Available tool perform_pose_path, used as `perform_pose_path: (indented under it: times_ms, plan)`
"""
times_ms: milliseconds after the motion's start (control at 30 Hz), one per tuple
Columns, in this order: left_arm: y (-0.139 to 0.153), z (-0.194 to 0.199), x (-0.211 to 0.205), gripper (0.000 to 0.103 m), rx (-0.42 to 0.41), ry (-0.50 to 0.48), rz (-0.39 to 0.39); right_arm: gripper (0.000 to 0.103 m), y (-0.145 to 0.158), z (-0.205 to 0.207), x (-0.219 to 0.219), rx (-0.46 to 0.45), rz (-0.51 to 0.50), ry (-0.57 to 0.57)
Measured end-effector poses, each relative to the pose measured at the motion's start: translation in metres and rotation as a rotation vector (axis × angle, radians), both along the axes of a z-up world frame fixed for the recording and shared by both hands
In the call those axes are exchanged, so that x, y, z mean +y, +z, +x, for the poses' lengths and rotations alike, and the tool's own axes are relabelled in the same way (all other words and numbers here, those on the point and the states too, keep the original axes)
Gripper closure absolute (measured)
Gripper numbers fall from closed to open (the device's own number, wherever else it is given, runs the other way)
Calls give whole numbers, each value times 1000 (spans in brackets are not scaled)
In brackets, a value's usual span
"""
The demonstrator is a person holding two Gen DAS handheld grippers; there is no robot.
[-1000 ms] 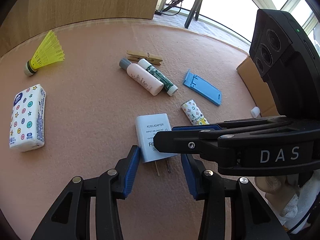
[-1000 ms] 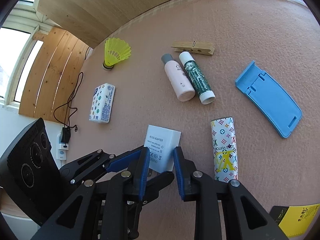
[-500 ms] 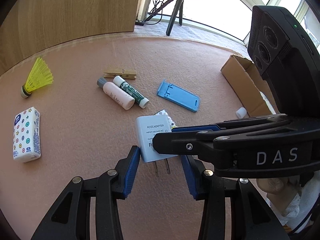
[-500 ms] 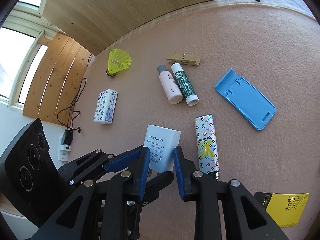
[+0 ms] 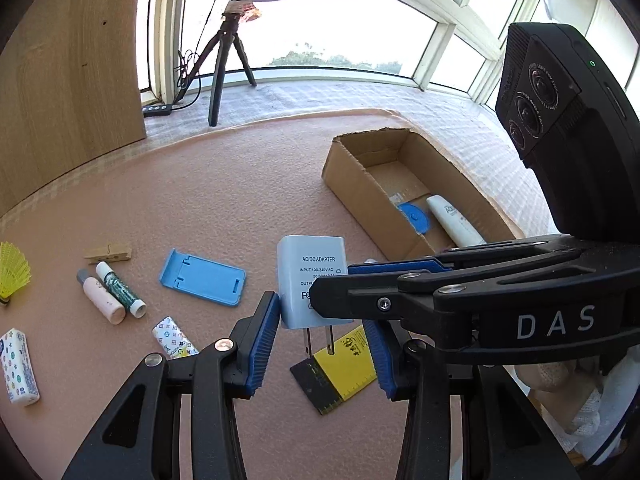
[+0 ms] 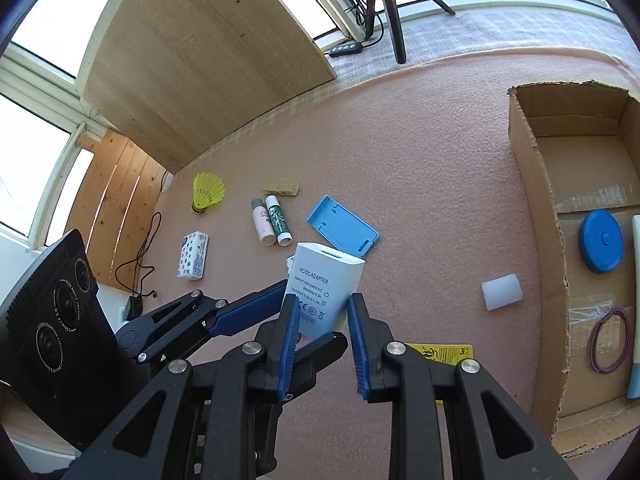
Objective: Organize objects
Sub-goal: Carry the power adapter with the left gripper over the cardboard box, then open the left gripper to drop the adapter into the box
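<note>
A white AC/DC adapter [image 5: 310, 280] hangs in the air above the pink table, prongs toward me. My right gripper [image 6: 320, 312] is shut on the adapter [image 6: 326, 288], its blue pads pressing both sides. My left gripper [image 5: 320, 320] stands open around the adapter's lower end, its blue fingers [image 5: 262, 340] apart from it on the right side. The right gripper's arm crosses the left wrist view [image 5: 460, 292]. An open cardboard box [image 5: 360, 168] lies to the right, holding a blue disc [image 6: 600, 246] and a white tube [image 5: 452, 220].
On the table lie a blue phone stand [image 5: 202, 278], two small bottles [image 5: 110, 292], a clothespin [image 5: 108, 253], a yellow shuttlecock [image 6: 206, 192], a tissue pack [image 6: 193, 255], a patterned tube [image 5: 174, 338], a yellow card [image 5: 340, 364] and a white cylinder [image 6: 502, 292]. A tripod [image 5: 228, 64] stands behind.
Both grippers have risen and turned right with the adapter held between them. The table objects have shrunk and slid left, and the cardboard box has come into view.
</note>
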State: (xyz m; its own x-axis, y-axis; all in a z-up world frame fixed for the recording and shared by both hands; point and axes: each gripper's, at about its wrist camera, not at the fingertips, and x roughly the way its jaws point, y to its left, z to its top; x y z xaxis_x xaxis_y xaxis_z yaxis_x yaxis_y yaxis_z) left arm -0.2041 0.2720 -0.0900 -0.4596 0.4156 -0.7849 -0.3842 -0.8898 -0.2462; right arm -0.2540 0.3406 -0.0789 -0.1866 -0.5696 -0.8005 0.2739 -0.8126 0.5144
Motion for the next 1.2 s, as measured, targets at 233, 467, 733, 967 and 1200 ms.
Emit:
perform_pose_path:
  times_ms: [233,467,733,967,1200]
  plan:
    - [10,-7,75,58,33,-112,11,79,14,4,67,34,24,-107]
    - [6,-13,146,58,28,-204,12,79,11,9,124,32,49,-200]
    - [-4,-16,191,58,6,-269,-7,79,0,11,162,12,50,-253]
    - [-13,-21,198,36,-46,-305,-20,71,-4,12,169,17,60,-255]
    - [-9,-17,183,27,-5,-285,-62,46,0,16,175,52,91,-300]
